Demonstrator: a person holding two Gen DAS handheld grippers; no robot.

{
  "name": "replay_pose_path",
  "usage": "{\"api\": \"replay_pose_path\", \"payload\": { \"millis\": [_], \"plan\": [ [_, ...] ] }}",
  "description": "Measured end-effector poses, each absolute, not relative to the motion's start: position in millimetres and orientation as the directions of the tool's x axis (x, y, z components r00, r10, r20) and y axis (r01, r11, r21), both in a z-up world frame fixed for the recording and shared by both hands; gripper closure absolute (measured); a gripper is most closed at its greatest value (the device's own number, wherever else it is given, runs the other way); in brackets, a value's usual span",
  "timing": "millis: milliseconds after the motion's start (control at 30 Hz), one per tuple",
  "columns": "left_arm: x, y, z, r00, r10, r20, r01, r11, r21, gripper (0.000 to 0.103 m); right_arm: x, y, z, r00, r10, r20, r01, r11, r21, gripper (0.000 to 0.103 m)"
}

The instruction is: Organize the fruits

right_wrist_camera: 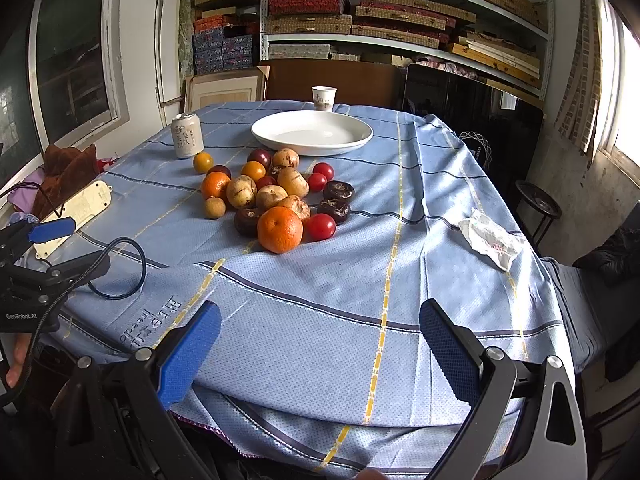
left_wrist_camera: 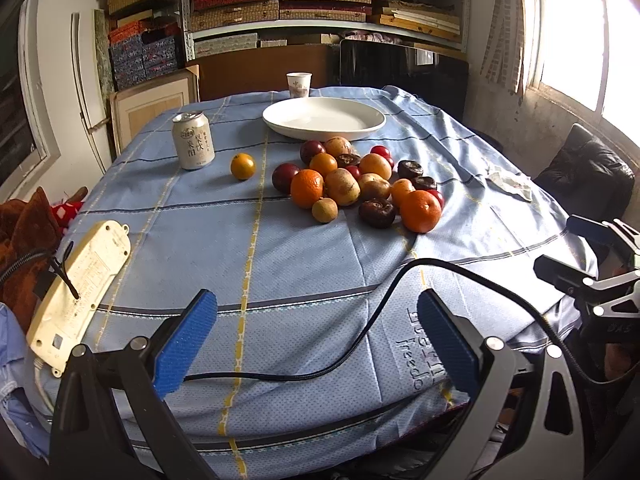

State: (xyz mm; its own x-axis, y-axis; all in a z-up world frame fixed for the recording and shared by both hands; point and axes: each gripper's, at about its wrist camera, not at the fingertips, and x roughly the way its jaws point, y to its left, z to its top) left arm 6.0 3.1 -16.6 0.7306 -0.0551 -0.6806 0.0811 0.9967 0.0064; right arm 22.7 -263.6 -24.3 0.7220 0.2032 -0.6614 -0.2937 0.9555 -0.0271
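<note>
A pile of mixed fruit (left_wrist_camera: 352, 184) lies mid-table on the blue cloth: oranges, brown pears, dark plums, small red fruits. It shows in the right wrist view too (right_wrist_camera: 272, 196). One small orange (left_wrist_camera: 243, 166) sits apart to the left, near a can. An empty white plate (left_wrist_camera: 324, 118) stands behind the pile, also in the right wrist view (right_wrist_camera: 312, 132). My left gripper (left_wrist_camera: 316, 328) is open and empty near the table's front edge. My right gripper (right_wrist_camera: 320, 340) is open and empty, also at the front edge, right of the left one.
A drink can (left_wrist_camera: 193, 141) stands at the left, a paper cup (left_wrist_camera: 298, 85) behind the plate. A white power strip (left_wrist_camera: 78, 288) lies at the left edge. A black cable (left_wrist_camera: 360, 336) loops over the front. A crumpled tissue (right_wrist_camera: 490, 242) lies at the right.
</note>
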Motion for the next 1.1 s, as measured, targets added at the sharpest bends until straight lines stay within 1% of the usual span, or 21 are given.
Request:
{"api": "replay_pose_path", "payload": {
  "millis": [167, 267, 367, 433, 533, 667, 733, 867, 933, 1033, 1100],
  "plan": [
    [7, 4, -17, 0.729, -0.058, -0.682, 0.083, 0.997, 0.004, 0.005, 23, -264, -25, 0.72, 0.203, -0.664, -0.294, 0.956, -0.027, 0.003],
    [10, 5, -16, 0.728, -0.08, -0.681, 0.104, 0.995, -0.006, 0.005, 23, -264, -25, 0.723, 0.206, -0.659, -0.295, 0.955, -0.025, 0.003],
    [12, 13, -10, 0.75, -0.095, -0.654, 0.106, 0.994, -0.023, 0.005, 22, -267, -24, 0.75, 0.226, -0.622, -0.296, 0.955, -0.01, 0.003],
    [15, 22, -6, 0.765, -0.11, -0.634, 0.103, 0.994, -0.048, 0.005, 24, -269, -24, 0.763, 0.256, -0.593, -0.307, 0.952, 0.015, 0.003],
    [25, 36, -1, 0.775, -0.155, -0.612, 0.118, 0.988, -0.1, 0.005, 34, -268, -33, 0.743, 0.308, -0.595, -0.336, 0.94, 0.067, 0.003],
    [46, 50, 3, 0.787, -0.13, -0.603, 0.101, 0.992, -0.081, 0.005, 53, -260, -37, 0.71, 0.354, -0.609, -0.378, 0.921, 0.095, 0.003],
    [63, 58, 4, 0.789, -0.11, -0.605, 0.089, 0.994, -0.064, 0.005, 57, -252, -35, 0.712, 0.366, -0.599, -0.403, 0.912, 0.077, 0.003],
    [97, 68, 2, 0.784, -0.092, -0.614, 0.067, 0.996, -0.064, 0.005, 80, -229, -39, 0.706, 0.311, -0.636, -0.406, 0.914, -0.003, 0.004],
    [113, 70, -1, 0.782, -0.099, -0.616, 0.071, 0.995, -0.07, 0.005, 91, -221, -44, 0.691, 0.305, -0.655, -0.404, 0.915, -0.001, 0.014],
    [132, 69, -9, 0.777, -0.107, -0.62, 0.076, 0.994, -0.076, 0.005, 107, -212, -52, 0.669, 0.294, -0.683, -0.392, 0.92, 0.012, 0.021],
    [139, 69, -16, 0.763, -0.135, -0.633, 0.09, 0.991, -0.103, 0.005, 118, -207, -57, 0.642, 0.297, -0.707, -0.397, 0.917, 0.024, 0.025]
  ]
}}
